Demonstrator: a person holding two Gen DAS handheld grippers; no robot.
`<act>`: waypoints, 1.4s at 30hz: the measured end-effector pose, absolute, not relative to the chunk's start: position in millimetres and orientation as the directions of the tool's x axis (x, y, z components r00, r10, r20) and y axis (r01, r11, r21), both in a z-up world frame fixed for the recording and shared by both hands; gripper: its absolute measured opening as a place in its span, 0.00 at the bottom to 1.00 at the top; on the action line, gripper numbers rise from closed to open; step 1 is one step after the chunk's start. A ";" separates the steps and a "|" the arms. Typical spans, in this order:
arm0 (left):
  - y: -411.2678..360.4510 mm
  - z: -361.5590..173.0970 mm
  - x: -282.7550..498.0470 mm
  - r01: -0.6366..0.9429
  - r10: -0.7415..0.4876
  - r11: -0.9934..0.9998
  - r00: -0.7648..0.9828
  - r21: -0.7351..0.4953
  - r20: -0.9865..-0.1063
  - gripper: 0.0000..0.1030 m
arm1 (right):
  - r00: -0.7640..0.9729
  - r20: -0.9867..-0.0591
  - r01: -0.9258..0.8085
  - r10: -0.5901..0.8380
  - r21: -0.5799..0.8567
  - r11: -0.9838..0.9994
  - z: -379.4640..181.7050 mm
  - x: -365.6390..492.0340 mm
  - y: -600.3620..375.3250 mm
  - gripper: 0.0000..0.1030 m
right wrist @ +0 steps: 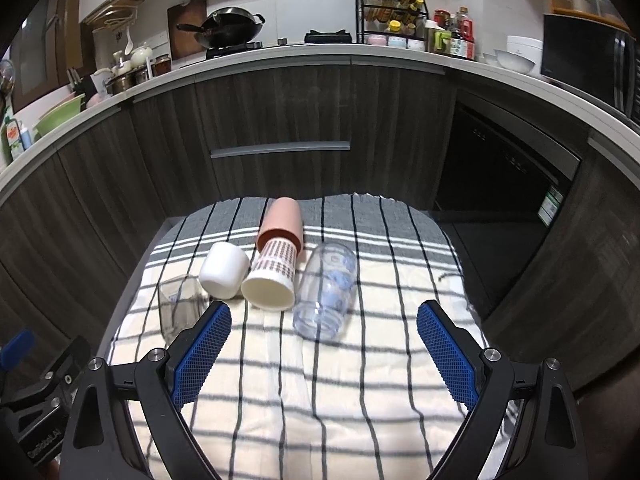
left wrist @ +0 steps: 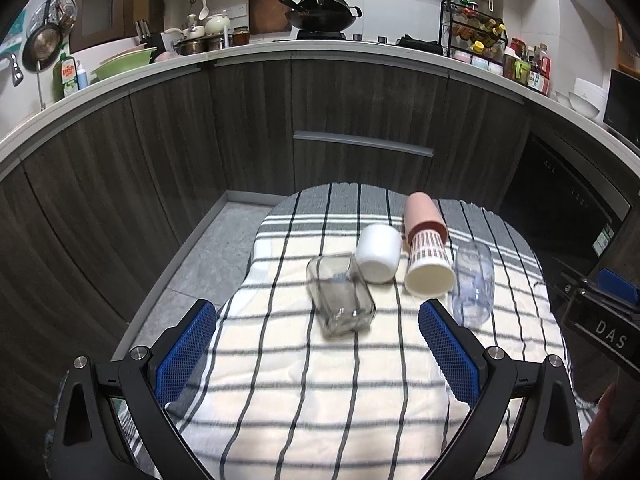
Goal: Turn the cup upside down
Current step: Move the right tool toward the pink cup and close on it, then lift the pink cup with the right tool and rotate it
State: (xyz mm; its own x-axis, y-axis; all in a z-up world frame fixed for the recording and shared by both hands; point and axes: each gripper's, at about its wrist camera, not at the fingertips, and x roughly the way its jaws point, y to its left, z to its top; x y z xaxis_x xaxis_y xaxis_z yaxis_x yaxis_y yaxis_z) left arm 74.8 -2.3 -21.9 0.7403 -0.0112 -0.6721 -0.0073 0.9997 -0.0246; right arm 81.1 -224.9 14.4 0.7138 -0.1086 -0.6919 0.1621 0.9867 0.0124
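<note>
Several cups lie on their sides on a striped cloth [left wrist: 304, 396]. A square clear glass [left wrist: 340, 295] [right wrist: 179, 305], a white cup [left wrist: 378, 253] [right wrist: 224, 270], a pink cup with a patterned sleeve [left wrist: 426, 256] [right wrist: 277, 266] and a clear plastic cup [left wrist: 473, 289] [right wrist: 327, 292] lie in a row. My left gripper [left wrist: 316, 312] is open, just short of the square glass. My right gripper [right wrist: 324, 316] is open, just short of the clear plastic cup. Both are empty.
The cloth covers a small table [right wrist: 132, 280] that stands in front of dark kitchen cabinets [left wrist: 352, 112]. A counter [left wrist: 280, 50] with a wok and jars runs behind. The right gripper's body [left wrist: 600, 312] shows at the right edge of the left wrist view.
</note>
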 end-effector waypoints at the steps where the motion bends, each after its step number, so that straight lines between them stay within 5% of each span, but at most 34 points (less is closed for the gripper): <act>1: -2.3 -22.3 80.9 -0.007 -0.012 1.000 0.741 -0.026 -0.671 1.00 | 0.713 -0.693 0.157 -0.108 0.008 0.988 13.4 87.9 -224.5 0.91; 24: 0.9 -40.5 216.8 -0.045 -0.032 0.993 0.774 -0.106 -0.633 1.00 | 0.622 -0.782 0.048 -0.030 0.000 0.999 -32.3 265.9 -213.1 0.91; 42: 3.9 -84.8 301.5 -0.120 0.001 0.985 0.717 -0.122 -0.697 1.00 | 0.232 -0.972 0.041 -0.032 -0.023 0.999 -130.4 426.7 -209.8 0.91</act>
State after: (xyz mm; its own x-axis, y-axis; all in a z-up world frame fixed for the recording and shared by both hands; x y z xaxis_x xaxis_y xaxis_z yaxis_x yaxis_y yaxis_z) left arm 301.5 3.9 -84.8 0.7173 0.0009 -0.6968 -0.1196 0.9853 -0.1219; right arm 426.7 -209.8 -130.4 0.2324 -0.0321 -0.9721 0.0411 0.9989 -0.0232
